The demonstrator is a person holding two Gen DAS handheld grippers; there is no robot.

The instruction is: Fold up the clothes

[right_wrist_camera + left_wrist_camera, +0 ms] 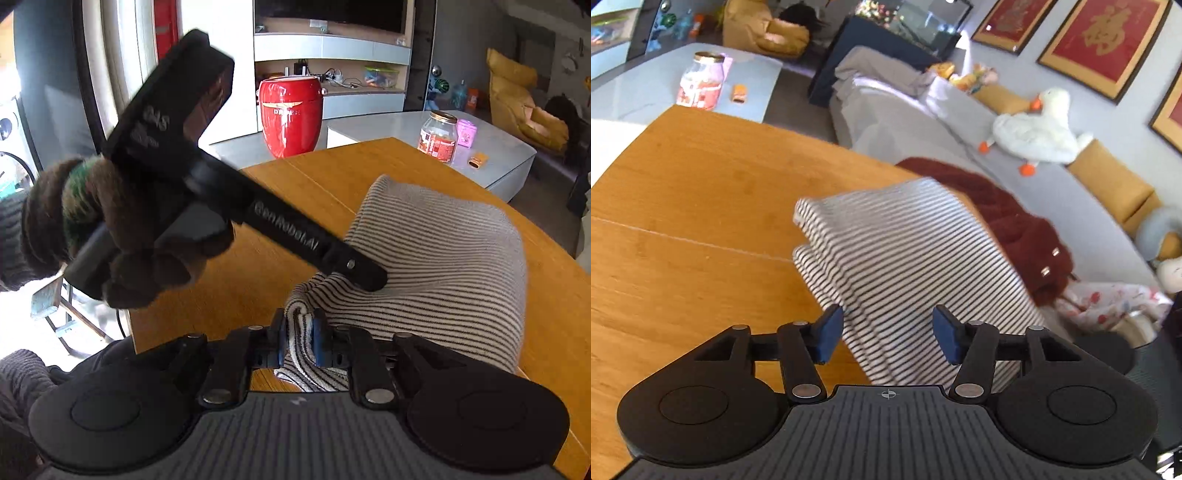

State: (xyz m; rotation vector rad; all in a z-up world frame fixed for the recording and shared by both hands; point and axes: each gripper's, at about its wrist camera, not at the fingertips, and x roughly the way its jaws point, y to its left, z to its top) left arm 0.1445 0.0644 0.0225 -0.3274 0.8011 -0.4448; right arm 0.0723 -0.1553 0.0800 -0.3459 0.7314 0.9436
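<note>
Striped garment partly bundled on the wooden worktop, pinched by the right tool.

The striped garment lies in soft doubled layers near the worktop edge that faces the sofa, with a dark red garment just past that edge. The right tool is clamped on a bunched corner of the cloth at the near edge. The left tool hangs above the cloth with its blue pads spread wide and nothing between them; in the right view its tip seems to press the fabric. The knit looks light, limp and stretchy, likely to sag and slip out of line, so I judge it best held at corners or along a folded edge, both layers pinched together, then lowered flat.
</note>
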